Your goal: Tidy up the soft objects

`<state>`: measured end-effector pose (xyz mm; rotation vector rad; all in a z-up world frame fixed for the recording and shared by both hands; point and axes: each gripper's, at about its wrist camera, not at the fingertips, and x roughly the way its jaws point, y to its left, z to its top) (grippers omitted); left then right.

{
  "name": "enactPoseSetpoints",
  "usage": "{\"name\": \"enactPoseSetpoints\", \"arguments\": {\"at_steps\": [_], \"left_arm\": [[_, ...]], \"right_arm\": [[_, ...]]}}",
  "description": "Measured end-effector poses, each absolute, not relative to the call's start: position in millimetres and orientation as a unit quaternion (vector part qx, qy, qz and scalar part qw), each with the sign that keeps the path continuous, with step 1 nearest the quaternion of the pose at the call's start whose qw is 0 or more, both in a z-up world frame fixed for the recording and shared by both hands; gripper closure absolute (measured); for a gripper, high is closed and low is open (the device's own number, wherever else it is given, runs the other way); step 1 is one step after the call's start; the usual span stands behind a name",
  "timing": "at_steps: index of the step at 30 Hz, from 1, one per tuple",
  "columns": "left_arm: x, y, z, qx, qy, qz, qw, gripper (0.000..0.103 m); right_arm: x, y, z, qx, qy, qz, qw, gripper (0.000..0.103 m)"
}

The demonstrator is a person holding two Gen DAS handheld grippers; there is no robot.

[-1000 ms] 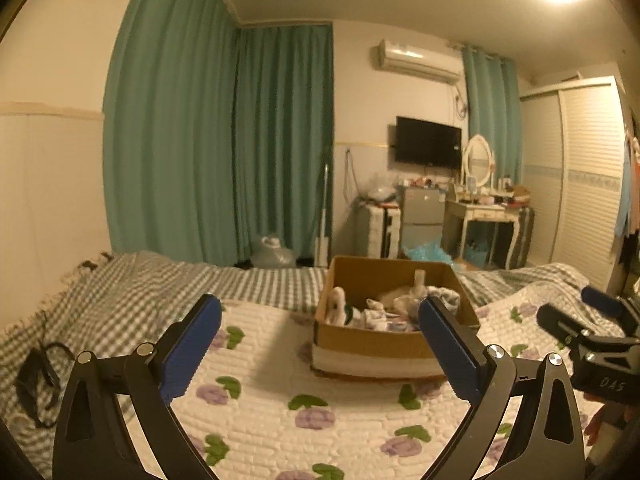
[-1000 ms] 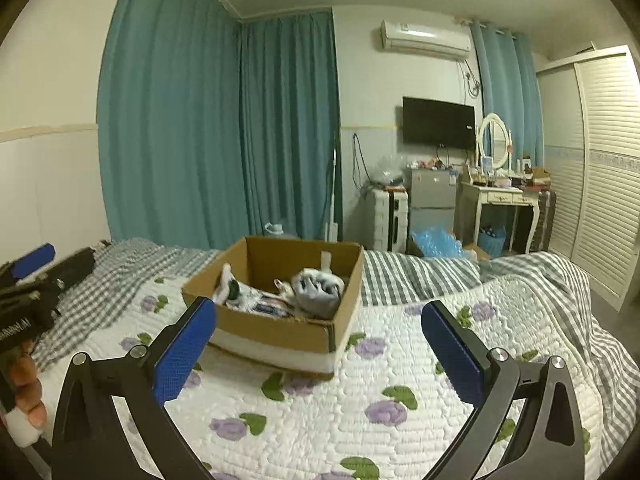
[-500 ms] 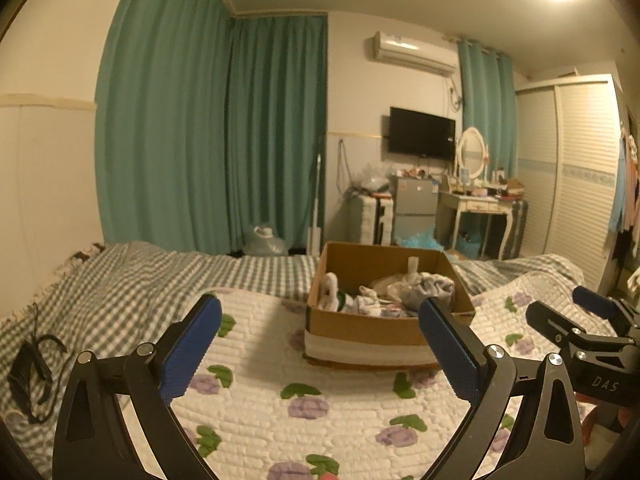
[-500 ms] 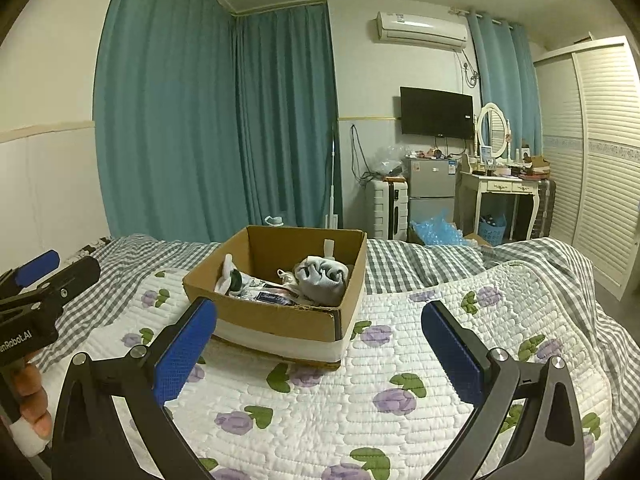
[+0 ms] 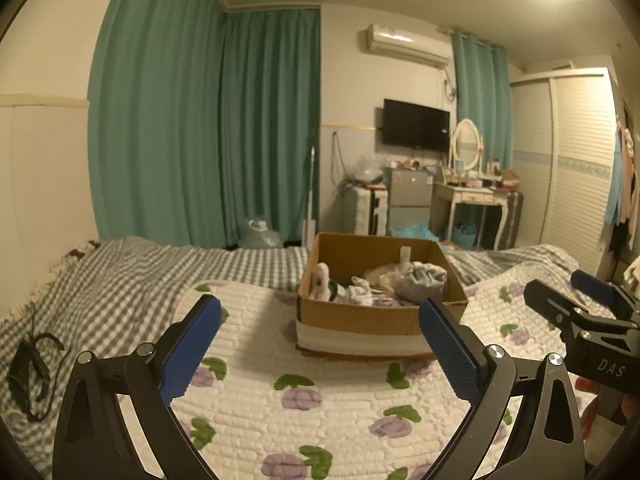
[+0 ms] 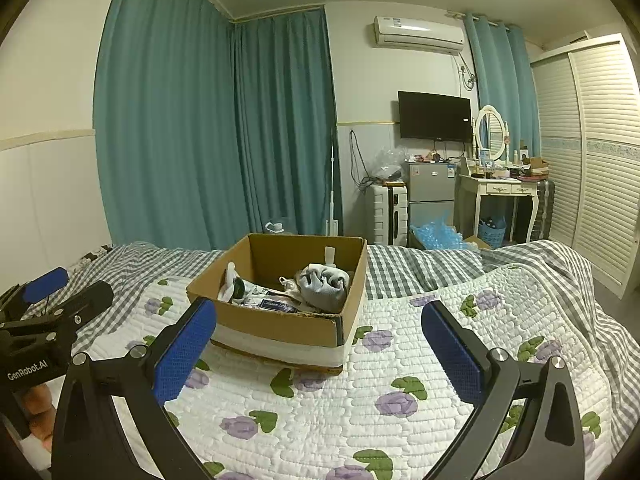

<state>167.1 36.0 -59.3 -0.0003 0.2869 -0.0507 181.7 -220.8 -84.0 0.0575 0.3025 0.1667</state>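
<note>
Teal curtains, wall television, white vanity table.

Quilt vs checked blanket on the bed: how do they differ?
The quilt is white with purple flowers; the blanket is grey-and-white check. The quilt is puffy and stitched in rows; the blanket is thin and rumpled. The box sits on the quilt, not the blanket. Both cover the bed.

Matt brown cardboard box with white tape band; quilted cloth bedspread; tongs' pads dimpled blue rubber.
</note>
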Motion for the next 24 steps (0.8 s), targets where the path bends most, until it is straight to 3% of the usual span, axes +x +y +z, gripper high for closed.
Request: {"name": "enactPoseSetpoints", "arguments": {"at_steps": [24], "left_arm": [[165.9, 34.0, -62.8, 0.006, 0.145, -0.023, 0.989, 0.002]], "right_arm": [[180.7, -221.1, -84.7, 0.026, 0.15, 0.081, 0.985, 0.0]]}}
